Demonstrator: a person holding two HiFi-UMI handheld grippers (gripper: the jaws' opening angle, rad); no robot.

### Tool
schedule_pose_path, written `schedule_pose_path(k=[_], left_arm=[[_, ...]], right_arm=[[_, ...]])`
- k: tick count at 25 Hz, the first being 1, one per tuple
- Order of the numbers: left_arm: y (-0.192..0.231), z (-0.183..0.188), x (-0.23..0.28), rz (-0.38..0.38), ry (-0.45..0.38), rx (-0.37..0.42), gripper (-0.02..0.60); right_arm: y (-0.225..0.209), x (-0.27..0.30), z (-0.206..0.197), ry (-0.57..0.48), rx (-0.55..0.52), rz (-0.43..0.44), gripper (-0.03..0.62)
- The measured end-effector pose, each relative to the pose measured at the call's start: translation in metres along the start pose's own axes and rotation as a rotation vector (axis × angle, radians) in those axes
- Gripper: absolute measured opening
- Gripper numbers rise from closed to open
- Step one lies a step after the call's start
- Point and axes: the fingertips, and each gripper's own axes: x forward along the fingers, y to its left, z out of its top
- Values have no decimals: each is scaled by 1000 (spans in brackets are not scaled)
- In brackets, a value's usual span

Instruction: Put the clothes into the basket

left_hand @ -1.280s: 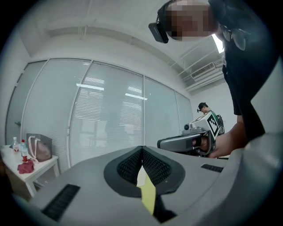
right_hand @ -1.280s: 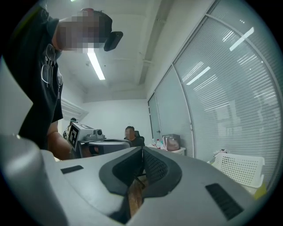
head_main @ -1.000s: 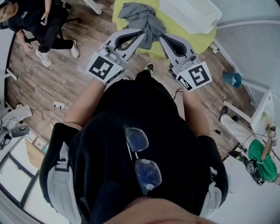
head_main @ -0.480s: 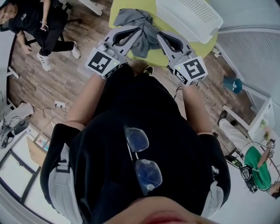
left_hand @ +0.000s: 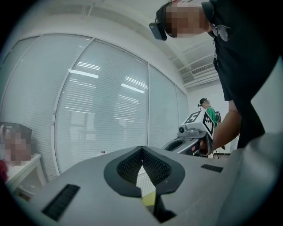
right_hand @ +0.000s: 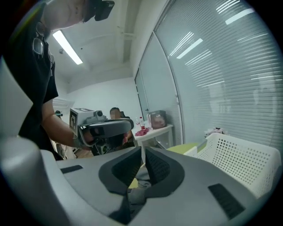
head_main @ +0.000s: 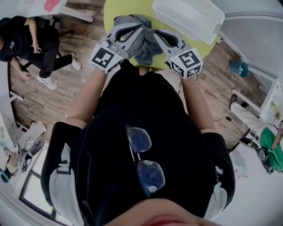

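Right now the grey garment (head_main: 143, 44) is hanging bunched between my two grippers in the upper middle of the head view, drooping past the near edge of the yellow-green surface (head_main: 110, 11) toward my body. My right gripper (right_hand: 142, 152) is gripping it: the jaws are pressing together at the tips, and in the right gripper view grey cloth is filling the gap just below them. My left gripper (left_hand: 142, 150) is holding its jaws closed at the tips too. In the left gripper view only a white mesh and a yellow patch are showing through the slit beneath them, so I cannot tell whether cloth is pinched there. In the head view the garment is lying against that gripper's tip. Beyond the garment, the white perforated basket (head_main: 190, 17) is sitting on the surface at the upper right of the head view. A person (head_main: 31, 44) is sitting at the upper left, over the wooden floor (head_main: 66, 88).
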Motion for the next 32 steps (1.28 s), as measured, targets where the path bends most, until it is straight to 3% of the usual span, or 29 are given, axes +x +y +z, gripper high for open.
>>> schedule_pose_path(k=[4, 9, 15, 19, 23, 28, 32], left_arm=[[21, -17, 7, -74, -2, -27, 9], [46, -51, 17, -159, 56, -12, 9], [63, -89, 24, -241, 90, -38, 9], [73, -94, 29, -259, 111, -50, 9], [80, -98, 28, -270, 112, -67, 9], [88, -106, 25, -267, 118, -76, 9], [94, -110, 18, -258, 123, -78, 9]], right_arm=[[-15, 30, -31, 103, 47, -64, 29], [-41, 75, -83, 273, 116, -116, 56], [-54, 119, -143, 488, 180, -86, 197], [-53, 139, -186, 647, 202, -44, 327], [-53, 151, -231, 829, 189, -19, 417], [-49, 162, -266, 932, 234, 1, 454], [-45, 169, -284, 1006, 183, -12, 456]])
